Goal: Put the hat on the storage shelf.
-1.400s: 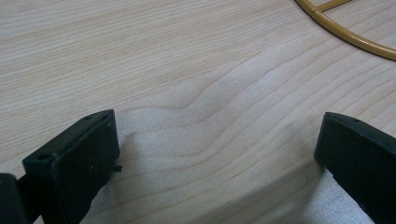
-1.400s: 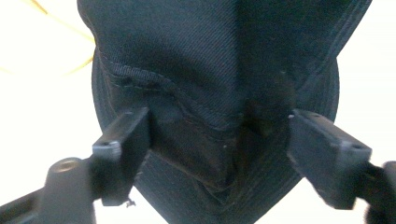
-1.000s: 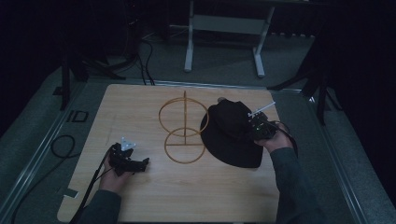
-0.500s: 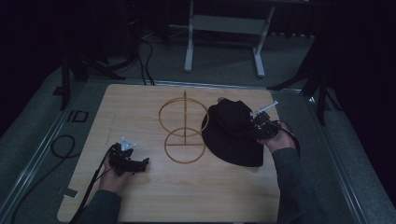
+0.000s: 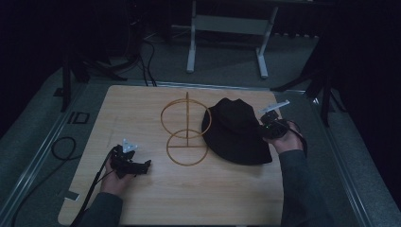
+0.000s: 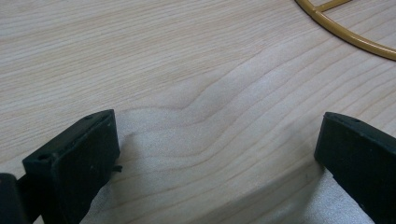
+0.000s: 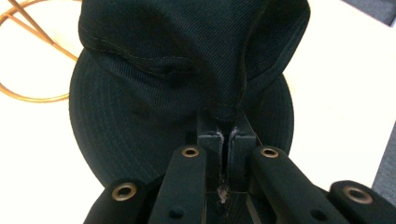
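A black brimmed hat [image 5: 236, 130] lies on the wooden table [image 5: 142, 104], right of a gold wire stand [image 5: 187, 135] made of two rings on a post. My right gripper [image 5: 263, 126] is at the hat's right side. In the right gripper view its jaws are shut [image 7: 227, 126] on a pinched fold of the hat [image 7: 187, 60] fabric. My left gripper [image 5: 145, 165] rests low on the table at the front left, a little left of the stand. Its jaws stand open [image 6: 215, 144] with only bare wood between them, and the stand's base ring [image 6: 345, 35] lies ahead of them.
A black cable [image 5: 61, 149] loops on the floor beside the table's left edge. A metal frame [image 5: 227, 28] stands on the floor beyond the table's far edge. The stand's rings [image 7: 28, 46] sit close to the hat's left side.
My right hand has edged slightly to the right at the hat's side. The left gripper and the stand have not moved.
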The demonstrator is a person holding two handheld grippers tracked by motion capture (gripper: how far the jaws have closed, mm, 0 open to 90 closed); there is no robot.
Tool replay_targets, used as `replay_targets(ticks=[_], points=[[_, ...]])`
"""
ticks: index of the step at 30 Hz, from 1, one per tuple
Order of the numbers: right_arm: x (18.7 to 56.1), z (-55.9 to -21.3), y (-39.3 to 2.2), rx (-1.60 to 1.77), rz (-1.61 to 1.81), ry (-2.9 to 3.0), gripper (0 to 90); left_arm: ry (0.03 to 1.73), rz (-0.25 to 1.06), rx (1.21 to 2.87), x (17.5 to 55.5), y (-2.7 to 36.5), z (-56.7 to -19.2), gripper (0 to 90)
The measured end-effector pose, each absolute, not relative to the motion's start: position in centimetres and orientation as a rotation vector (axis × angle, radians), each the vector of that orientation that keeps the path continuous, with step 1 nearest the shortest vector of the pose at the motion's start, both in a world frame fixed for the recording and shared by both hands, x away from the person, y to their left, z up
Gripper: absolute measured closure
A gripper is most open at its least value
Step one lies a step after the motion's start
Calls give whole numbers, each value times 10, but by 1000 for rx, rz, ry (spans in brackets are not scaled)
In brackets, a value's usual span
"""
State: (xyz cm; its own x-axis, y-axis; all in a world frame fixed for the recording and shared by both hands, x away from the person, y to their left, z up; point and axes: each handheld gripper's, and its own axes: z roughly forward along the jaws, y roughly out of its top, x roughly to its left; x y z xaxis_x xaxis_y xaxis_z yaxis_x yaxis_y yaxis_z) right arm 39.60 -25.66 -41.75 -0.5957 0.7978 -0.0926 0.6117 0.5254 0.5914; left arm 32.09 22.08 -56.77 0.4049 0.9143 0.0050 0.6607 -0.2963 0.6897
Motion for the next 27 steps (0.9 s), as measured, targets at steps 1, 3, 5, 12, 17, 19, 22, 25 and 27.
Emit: replay_targets(ticks=[1, 3, 5, 12, 17, 19, 22, 25, 27], points=[[396, -418, -257, 1165, 733, 2416, 876, 1335, 540, 2058, 321, 221, -568, 3], [396, -416, -257, 1161, 734, 2414, 876, 1335, 541, 2057, 321, 221, -568, 3], [396, -411, -257, 1164, 750, 2394, 876, 1334, 542, 2058, 321, 221, -568, 3], [395, -403, -260, 1163, 773, 2378, 877, 1334, 541, 2060, 321, 221, -568, 3], [395, -395, -264, 1160, 795, 2367, 877, 1334, 541, 2059, 321, 221, -568, 3], [395, -393, -264, 1157, 794, 2364, 877, 1334, 541, 2059, 321, 221, -568, 3], [395, -390, -265, 1148, 789, 2368, 877, 1334, 541, 2059, 321, 221, -568, 3], [396, -385, -265, 1132, 786, 2379, 876, 1334, 541, 2059, 321, 221, -568, 3], [396, -384, -265, 1131, 786, 2378, 877, 1334, 541, 2059, 321, 221, -568, 3]])
